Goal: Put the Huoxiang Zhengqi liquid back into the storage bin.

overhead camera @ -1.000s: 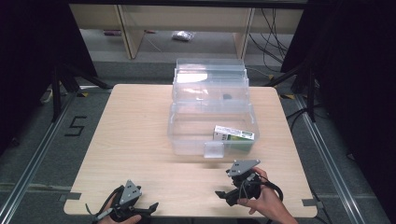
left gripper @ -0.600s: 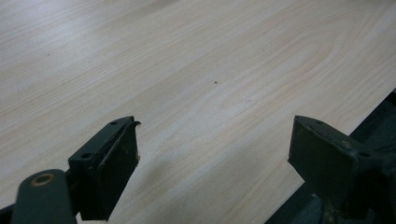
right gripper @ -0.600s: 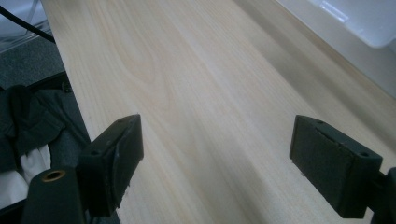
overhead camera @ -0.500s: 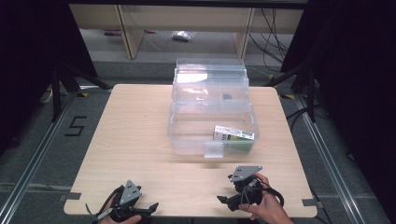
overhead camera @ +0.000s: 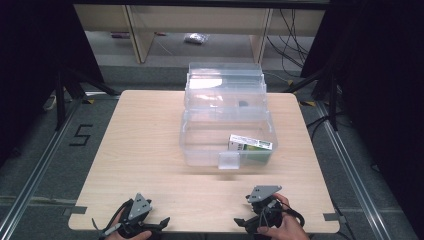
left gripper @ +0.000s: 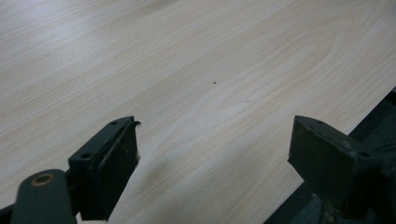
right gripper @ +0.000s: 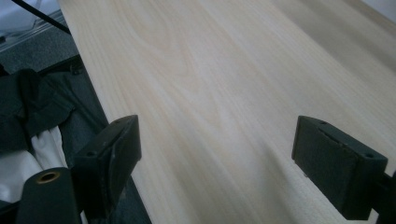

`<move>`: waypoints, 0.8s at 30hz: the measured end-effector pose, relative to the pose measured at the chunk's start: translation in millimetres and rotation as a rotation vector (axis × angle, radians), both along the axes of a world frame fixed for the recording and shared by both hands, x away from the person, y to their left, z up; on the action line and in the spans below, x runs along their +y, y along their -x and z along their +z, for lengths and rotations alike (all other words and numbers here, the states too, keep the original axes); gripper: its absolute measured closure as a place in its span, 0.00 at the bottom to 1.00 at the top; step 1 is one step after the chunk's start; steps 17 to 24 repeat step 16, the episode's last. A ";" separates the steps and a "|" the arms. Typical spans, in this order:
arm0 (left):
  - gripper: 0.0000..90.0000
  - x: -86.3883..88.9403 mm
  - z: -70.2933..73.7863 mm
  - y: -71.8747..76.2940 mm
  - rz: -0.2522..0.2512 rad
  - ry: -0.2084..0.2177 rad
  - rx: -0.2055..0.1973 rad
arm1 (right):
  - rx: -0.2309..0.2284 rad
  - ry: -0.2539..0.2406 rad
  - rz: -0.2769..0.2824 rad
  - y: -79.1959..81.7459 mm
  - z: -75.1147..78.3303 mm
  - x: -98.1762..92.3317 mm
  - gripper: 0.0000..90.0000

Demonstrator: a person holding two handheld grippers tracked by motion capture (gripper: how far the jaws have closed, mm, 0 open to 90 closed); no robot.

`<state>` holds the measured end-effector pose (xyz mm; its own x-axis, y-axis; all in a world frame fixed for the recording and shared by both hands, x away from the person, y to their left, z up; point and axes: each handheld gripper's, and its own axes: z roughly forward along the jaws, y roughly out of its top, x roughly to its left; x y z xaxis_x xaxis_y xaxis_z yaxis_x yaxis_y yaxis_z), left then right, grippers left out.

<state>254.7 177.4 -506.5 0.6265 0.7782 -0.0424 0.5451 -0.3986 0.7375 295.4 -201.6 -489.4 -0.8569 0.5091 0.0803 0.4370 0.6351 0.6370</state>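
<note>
while both grippers' jaws gape wide, one clear bin holds one box.

A pale wooden table stands on grey floor, dark curtains flanking.

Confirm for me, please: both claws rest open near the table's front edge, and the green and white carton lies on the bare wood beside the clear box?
Not quite. The high view shows the green and white carton inside the clear box, at its right end. The left claw and right claw are indeed open near the table's front edge.
</note>
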 end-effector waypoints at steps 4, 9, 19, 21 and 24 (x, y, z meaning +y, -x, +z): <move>0.17 -0.2 0.4 0.7 -0.006 0.004 0.003 | 0.013 0.012 -0.017 2.8 -2.1 1.6 0.18; 0.17 -0.2 0.4 0.6 -0.007 0.003 0.004 | 0.011 0.013 -0.023 2.5 -2.7 1.5 0.18; 0.17 0.1 0.1 -0.3 -0.004 -0.011 -0.001 | 0.019 0.019 -0.044 2.5 -3.5 1.7 0.18; 0.17 0.1 0.1 -0.3 -0.004 -0.011 -0.001 | 0.019 0.019 -0.044 2.5 -3.5 1.7 0.18; 0.17 0.1 0.1 -0.3 -0.004 -0.011 -0.001 | 0.019 0.019 -0.044 2.5 -3.5 1.7 0.18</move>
